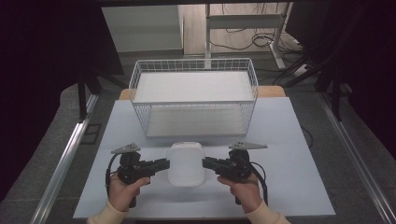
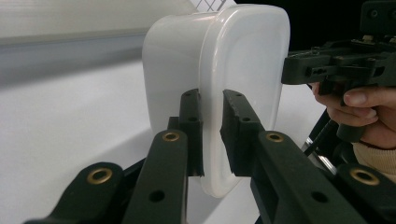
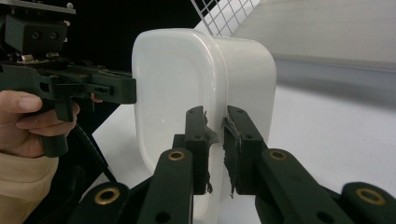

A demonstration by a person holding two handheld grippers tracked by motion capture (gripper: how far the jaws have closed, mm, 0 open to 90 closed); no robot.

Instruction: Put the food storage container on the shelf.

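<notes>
A white plastic box with a lid (image 1: 186, 163) hangs just above the white table (image 1: 280, 140), held from both sides. My left gripper (image 1: 166, 163) is shut on the rim at its left side, and in the left gripper view the rim of the box (image 2: 215, 93) runs between my own left gripper's (image 2: 211, 135) pads. My right gripper (image 1: 206, 163) is shut on the rim at the right side, where the box (image 3: 187, 88) has its edge pinched in my own right gripper (image 3: 215, 149). Each view also shows the other hand's gripper across the box.
A white wire basket (image 1: 194, 95) stands behind the box at the table's far side, its open top facing up. The floor beyond holds desk legs and cables (image 1: 261, 39). Metal rails (image 1: 65, 158) run along both sides of the table.
</notes>
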